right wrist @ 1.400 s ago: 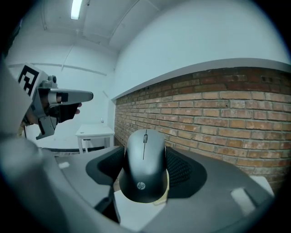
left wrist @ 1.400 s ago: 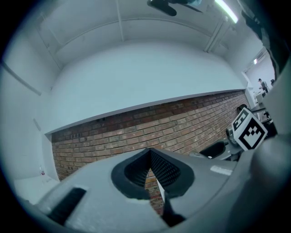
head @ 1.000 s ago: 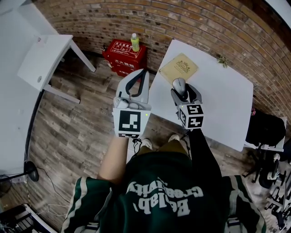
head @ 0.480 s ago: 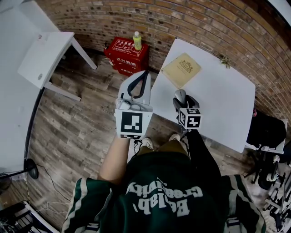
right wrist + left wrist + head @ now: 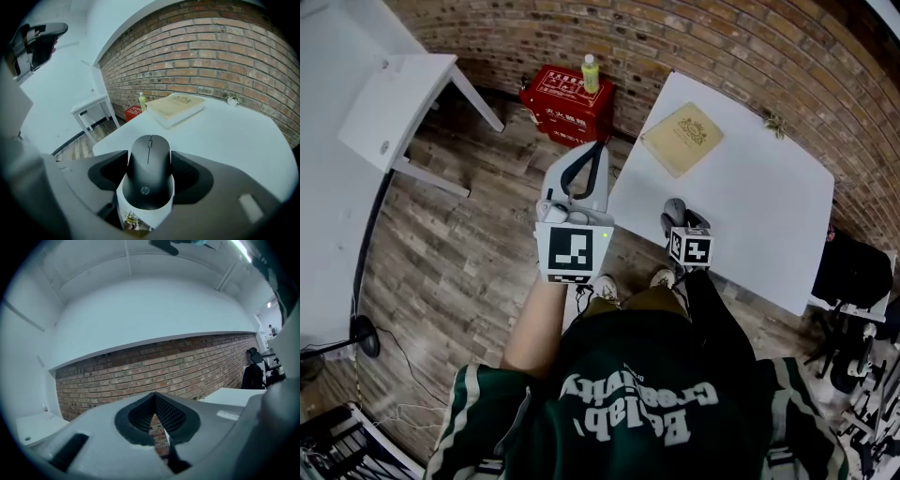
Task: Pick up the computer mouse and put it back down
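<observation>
A black computer mouse [image 5: 149, 174] sits between the dark pads of my right gripper [image 5: 150, 161], which is shut on its sides. A white card with a small print pokes out under the mouse's rear. In the head view the mouse [image 5: 674, 210] and right gripper [image 5: 679, 219] hang low over the near left part of the white table [image 5: 750, 216]; whether the mouse touches the top I cannot tell. My left gripper [image 5: 596, 155] is held off the table's left side over the floor, its jaw tips together and nothing in it [image 5: 154, 398].
A tan book [image 5: 682, 139] lies at the table's far left, a small object [image 5: 775, 122] near its far edge. On the floor stands a red crate [image 5: 565, 108] with a bottle [image 5: 591, 73]. A second white table [image 5: 394, 103] is at left. A brick wall runs behind.
My right gripper has sunk with the mouse toward the table's near part and now looks smaller in the head view. The left gripper has hardly moved.
</observation>
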Demonstrator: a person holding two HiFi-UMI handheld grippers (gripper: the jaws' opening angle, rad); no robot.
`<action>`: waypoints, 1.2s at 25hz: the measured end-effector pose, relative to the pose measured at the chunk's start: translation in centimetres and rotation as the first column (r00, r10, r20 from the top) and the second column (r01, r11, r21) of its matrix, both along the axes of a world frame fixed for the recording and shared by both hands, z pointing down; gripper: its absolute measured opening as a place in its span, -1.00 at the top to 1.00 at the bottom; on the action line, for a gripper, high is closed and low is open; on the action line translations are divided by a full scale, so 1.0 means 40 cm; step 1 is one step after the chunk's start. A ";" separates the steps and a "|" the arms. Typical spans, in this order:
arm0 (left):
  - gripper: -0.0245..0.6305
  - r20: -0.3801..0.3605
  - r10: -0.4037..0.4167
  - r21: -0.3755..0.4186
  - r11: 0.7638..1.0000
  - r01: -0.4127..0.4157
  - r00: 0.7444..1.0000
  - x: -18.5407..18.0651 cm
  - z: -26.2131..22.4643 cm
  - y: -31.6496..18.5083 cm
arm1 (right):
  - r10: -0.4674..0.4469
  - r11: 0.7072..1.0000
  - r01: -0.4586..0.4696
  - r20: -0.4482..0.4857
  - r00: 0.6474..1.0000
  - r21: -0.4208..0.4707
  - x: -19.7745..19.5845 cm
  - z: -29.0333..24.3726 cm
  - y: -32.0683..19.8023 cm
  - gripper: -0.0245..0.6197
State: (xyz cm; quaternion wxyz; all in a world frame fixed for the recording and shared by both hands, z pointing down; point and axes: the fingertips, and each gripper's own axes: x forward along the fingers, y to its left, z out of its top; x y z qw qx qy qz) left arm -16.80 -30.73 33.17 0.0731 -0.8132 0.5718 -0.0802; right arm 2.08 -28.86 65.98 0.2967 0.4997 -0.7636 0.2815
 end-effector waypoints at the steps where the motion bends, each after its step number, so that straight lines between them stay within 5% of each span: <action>1: 0.91 0.001 0.001 -0.004 1.000 -0.001 1.000 -0.001 0.004 -0.001 | -0.003 1.000 0.003 -0.011 1.000 -0.013 0.002 0.013 0.005 -0.01; 9: 0.90 0.014 0.009 -0.030 1.000 -0.009 1.000 -0.004 0.035 -0.005 | 0.026 0.993 -0.033 -0.061 0.998 -0.109 0.034 0.078 0.029 -0.02; 21: 0.90 -0.001 0.004 -0.028 1.000 -0.004 1.000 -0.020 0.036 -0.019 | 0.048 0.992 -0.056 -0.075 0.996 -0.112 0.055 0.093 0.034 -0.03; 25: 0.91 -0.002 0.009 -0.015 1.000 -0.009 1.000 -0.020 0.022 -0.027 | 0.046 0.999 -0.047 -0.048 0.998 -0.011 0.053 0.024 -0.020 -0.03; 30: 0.90 -0.007 0.011 0.009 1.000 -0.011 1.000 -0.018 -0.011 -0.043 | 0.008 0.959 -0.009 0.005 1.000 0.283 0.012 -0.272 -0.154 -0.03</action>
